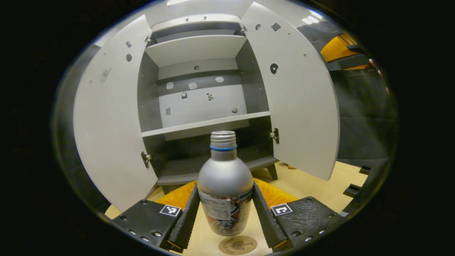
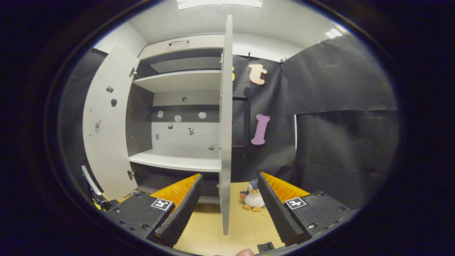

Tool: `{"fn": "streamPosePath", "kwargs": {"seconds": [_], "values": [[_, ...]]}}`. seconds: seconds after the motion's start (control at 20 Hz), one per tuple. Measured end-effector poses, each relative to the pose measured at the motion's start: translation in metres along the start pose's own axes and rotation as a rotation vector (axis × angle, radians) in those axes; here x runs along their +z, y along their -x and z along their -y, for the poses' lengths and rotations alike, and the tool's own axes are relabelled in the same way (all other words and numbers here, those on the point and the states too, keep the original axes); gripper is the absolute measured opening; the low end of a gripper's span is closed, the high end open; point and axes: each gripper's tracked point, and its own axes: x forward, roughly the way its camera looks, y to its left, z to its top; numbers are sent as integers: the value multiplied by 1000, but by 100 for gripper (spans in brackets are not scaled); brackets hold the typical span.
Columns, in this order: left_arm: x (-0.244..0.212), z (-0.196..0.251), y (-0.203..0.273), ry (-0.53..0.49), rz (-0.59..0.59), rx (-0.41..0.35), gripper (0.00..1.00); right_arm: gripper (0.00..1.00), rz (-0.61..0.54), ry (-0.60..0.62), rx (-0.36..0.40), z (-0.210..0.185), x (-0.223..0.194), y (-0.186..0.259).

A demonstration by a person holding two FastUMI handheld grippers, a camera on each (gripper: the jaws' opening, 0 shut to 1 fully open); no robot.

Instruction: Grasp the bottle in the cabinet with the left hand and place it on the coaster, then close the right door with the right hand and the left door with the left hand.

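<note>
Placement step: left gripper (image 1: pixel 225 213) clamps the bottle (image 1: pixel 224 188) just above the coaster (image 1: pixel 237 245), doors open. Next, lower and release. Right gripper (image 2: pixel 227 206), jaws wide and empty, faces the right door (image 2: pixel 225 124).

I count one bottle (image 1: pixel 225 185), one coaster (image 1: pixel 237 245), one cabinet (image 1: pixel 199 106) with two doors, the left door (image 1: pixel 110 121) and the right door (image 1: pixel 295 96), both open, one toy penguin (image 2: pixel 253 200), and my two grippers, left gripper (image 1: pixel 224 220) and right gripper (image 2: pixel 227 213).

Black screw-studded hand-held gripper (image 1: pixel 225 217) blocks, square coded tags, serrated fingers
</note>
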Motion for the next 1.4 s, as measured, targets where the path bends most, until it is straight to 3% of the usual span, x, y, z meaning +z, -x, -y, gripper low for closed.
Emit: {"fn": "streamPosePath", "kwargs": {"seconds": [0.1,0.2,0.7,0.75,0.8,0.85,0.9,1.05,1.1,1.15,1.4], "values": [[-17,4,1,-1,-32,-4,81,100,-10,12,5,-4,-3,2],[-32,7,2,13,-59,-10,77,100,-23,25,-1,-4,-7,4],[-86,13,-6,28,-164,-12,77,100,-60,22,-50,9,-16,13],[-90,13,-7,23,-172,-10,82,100,-62,20,-51,9,-16,13],[-95,11,-7,20,-181,-9,77,99,-62,19,-54,10,-16,13],[-101,10,-6,18,-195,-4,82,100,-60,17,-54,11,-16,12],[-104,8,0,25,-200,-2,77,99,-58,17,-57,11,-16,12],[-102,9,-1,22,-184,-10,82,99,-56,11,-71,18,-18,10],[-105,9,1,19,-195,-11,77,100,-50,8,-73,19,-15,10],[-103,8,1,26,-189,-13,82,99,-42,7,-78,22,-13,9],[-112,5,12,47,-229,-31,80,100,-40,34,-115,41,-23,7]]}}
